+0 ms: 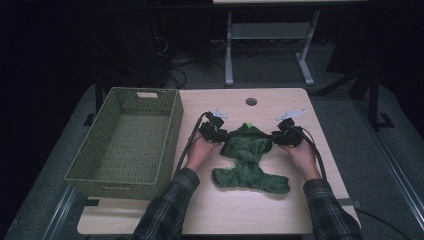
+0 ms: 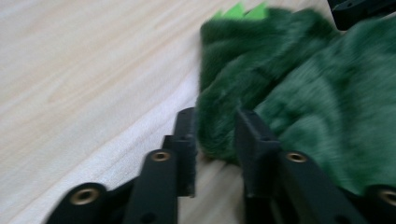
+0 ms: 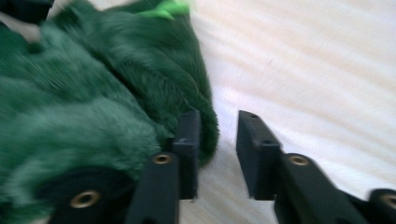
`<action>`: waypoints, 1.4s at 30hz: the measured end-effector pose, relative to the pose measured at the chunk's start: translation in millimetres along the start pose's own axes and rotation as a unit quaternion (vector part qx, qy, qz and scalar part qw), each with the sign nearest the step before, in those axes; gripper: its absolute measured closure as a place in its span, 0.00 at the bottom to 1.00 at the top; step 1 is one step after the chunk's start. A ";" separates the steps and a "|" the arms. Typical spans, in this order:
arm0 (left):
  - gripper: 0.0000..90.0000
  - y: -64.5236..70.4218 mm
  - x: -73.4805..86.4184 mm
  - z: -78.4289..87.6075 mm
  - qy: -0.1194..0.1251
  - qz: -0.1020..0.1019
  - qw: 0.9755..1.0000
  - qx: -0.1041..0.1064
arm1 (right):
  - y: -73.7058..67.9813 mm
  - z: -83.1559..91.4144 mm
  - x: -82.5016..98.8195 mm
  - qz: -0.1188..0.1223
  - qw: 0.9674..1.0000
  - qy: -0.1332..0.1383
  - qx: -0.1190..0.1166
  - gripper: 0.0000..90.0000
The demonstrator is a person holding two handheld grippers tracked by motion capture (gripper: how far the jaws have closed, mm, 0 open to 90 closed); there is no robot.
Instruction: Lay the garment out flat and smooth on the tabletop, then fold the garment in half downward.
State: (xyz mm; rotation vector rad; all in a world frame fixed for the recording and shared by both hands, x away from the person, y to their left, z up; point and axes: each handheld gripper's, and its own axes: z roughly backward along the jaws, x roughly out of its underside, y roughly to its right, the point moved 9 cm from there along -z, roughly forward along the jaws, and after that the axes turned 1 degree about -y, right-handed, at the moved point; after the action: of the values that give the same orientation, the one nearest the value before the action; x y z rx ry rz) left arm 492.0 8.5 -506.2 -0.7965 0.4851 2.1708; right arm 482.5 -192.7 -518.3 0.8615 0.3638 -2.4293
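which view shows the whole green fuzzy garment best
The high view: the whole green fuzzy garment lies spread on the table, outline complete. The left gripper view shows a blurred close-up of one edge between its black jaws; the right gripper view shows another blurred edge beside its jaws.

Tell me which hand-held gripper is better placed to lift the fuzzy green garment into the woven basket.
Left, probably. The left hand-held gripper has the fuzzy dark green garment between its parted jaws and sits nearer the green woven basket; the right hand-held gripper has fabric only at one jaw.
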 end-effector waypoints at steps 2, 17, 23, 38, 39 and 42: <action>0.70 3.9 -4.6 8.0 0.007 0.003 1.000 0.003 | -1.0 9.9 -5.3 -0.002 1.000 0.015 -0.003 0.73; 0.33 35.4 2.9 61.2 0.025 -0.010 0.999 0.031 | -29.6 57.6 -9.0 -0.008 0.998 0.035 -0.047 0.67; 0.20 42.9 25.1 71.9 0.012 -0.018 1.000 0.023 | -50.0 64.8 -6.1 -0.002 0.997 0.045 -0.065 0.70; 0.14 70.6 81.0 100.2 0.036 -0.033 0.999 0.024 | -109.7 66.6 -0.3 0.047 0.992 0.048 -0.110 0.74; 0.14 72.3 84.1 101.2 0.037 -0.035 0.998 0.023 | -113.3 65.5 0.6 0.050 0.991 0.050 -0.113 0.75; 0.14 80.8 96.6 104.7 0.040 -0.042 0.998 0.028 | -122.5 61.6 5.3 0.060 0.990 0.041 -0.119 0.76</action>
State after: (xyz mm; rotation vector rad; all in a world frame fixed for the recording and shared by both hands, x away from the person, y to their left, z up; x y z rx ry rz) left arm 339.9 66.4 -487.6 -0.8608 0.5405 2.0461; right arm 378.9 -119.4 -465.9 0.8537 0.6025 -2.1910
